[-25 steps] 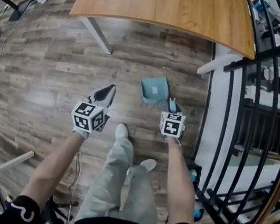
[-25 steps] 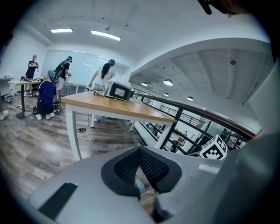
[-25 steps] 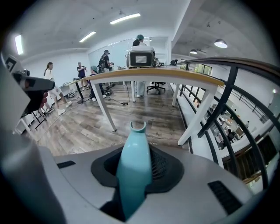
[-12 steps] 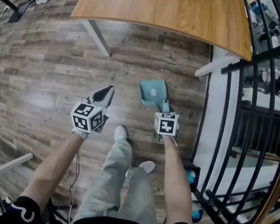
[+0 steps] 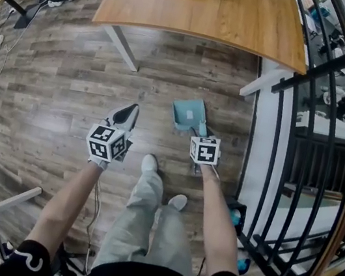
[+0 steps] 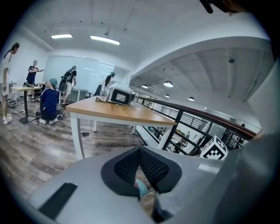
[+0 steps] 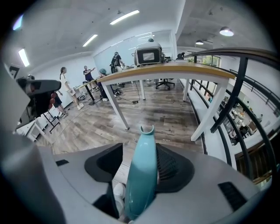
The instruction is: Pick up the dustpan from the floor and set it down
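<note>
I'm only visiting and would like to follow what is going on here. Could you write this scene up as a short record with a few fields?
Setting: wooden floor between a wooden table and a black railing
Object: teal dustpan, apparently resting on the floor ahead of the person's shoe
Right gripper: jaws opening; the dustpan's handle stands between them, with the left pad clear of it
Left gripper: jaws together, nothing held
Background: people beyond the table
</note>
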`<state>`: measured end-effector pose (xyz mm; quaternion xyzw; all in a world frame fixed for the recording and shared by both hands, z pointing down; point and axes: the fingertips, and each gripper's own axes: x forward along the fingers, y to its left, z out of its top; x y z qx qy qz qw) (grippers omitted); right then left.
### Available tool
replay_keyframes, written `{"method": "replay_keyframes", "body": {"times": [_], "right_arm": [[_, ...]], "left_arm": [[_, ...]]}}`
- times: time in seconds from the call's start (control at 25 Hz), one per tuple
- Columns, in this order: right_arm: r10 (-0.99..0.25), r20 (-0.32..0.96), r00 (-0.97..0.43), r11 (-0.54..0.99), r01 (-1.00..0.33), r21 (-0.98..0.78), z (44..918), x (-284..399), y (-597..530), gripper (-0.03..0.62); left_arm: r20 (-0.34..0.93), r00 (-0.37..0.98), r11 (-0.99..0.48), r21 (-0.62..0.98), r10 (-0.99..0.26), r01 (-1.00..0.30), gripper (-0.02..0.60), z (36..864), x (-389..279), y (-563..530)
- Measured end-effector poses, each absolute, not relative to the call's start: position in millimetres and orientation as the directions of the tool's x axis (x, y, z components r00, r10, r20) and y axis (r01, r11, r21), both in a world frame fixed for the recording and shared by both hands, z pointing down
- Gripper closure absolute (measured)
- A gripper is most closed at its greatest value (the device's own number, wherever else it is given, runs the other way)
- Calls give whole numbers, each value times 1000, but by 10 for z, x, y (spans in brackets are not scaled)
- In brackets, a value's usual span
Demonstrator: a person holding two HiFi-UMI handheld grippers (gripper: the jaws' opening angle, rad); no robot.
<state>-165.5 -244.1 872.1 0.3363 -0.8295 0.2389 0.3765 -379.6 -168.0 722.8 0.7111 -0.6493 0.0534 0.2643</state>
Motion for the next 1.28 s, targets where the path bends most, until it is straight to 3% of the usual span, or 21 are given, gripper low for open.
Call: {"method": "replay_keyframes", "body": {"times": [0.76, 1.0, 1.28], "right_arm": [[-482, 632, -607, 680, -714, -168, 7153, -943, -2293, 381], [-511, 580, -635, 690, -705, -164, 6485, -651, -2139, 434], [-606, 483, -632, 664, -736, -131, 5754, -233, -2072, 580]], "left_arm": [[371, 100, 18, 301, -923, -954, 584, 6221, -3195, -1205], [318, 129, -41, 271, -939, -962, 584, 5652, -2857, -1189], [268, 177, -105, 261, -947, -960, 584, 5089, -2424, -1120]]}}
